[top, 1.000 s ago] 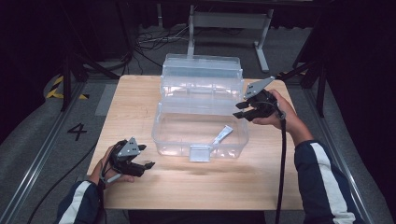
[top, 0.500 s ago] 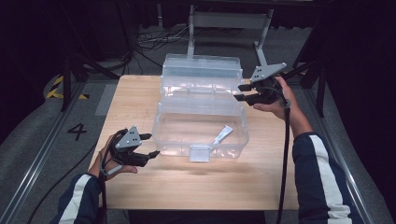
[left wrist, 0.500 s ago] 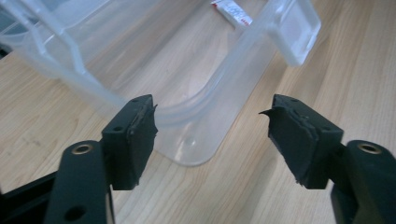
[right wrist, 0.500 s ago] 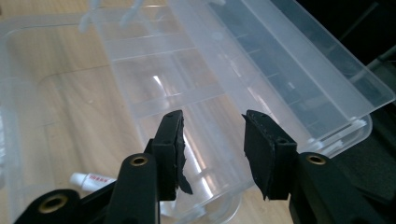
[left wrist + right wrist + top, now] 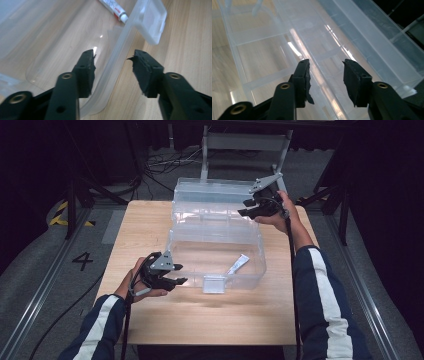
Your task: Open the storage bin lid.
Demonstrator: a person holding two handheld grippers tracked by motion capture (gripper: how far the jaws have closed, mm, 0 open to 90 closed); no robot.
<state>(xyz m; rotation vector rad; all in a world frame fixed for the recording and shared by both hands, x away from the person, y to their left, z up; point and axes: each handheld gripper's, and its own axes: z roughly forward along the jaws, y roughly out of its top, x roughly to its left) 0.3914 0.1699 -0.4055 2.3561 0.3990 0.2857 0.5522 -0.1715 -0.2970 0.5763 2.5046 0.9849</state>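
Now the clear box sits in the middle of the table, lid up. The left gripper has been closing around the box's front wall but isn't pinching it yet. The right gripper has its jaws apart at the lid's edge. A tube lies inside. Shutting the lid is left, I think.

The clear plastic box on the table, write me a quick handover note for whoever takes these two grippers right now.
Left gripper: fingers have just been closing and straddle the front wall of the clear box, one inside, one outside; no squeeze visible yet.
Right gripper: fingers part open, at the raised lid near its right end; the right gripper view shows them over the lid's ribbed plastic, nothing clamped.
Things: the box sits open on the wooden table; a small tube lies inside near the front; the latch tab hangs at the front.
Done: tube is in the box.
Left, probably: steady the box, bring the lid down, latch it.
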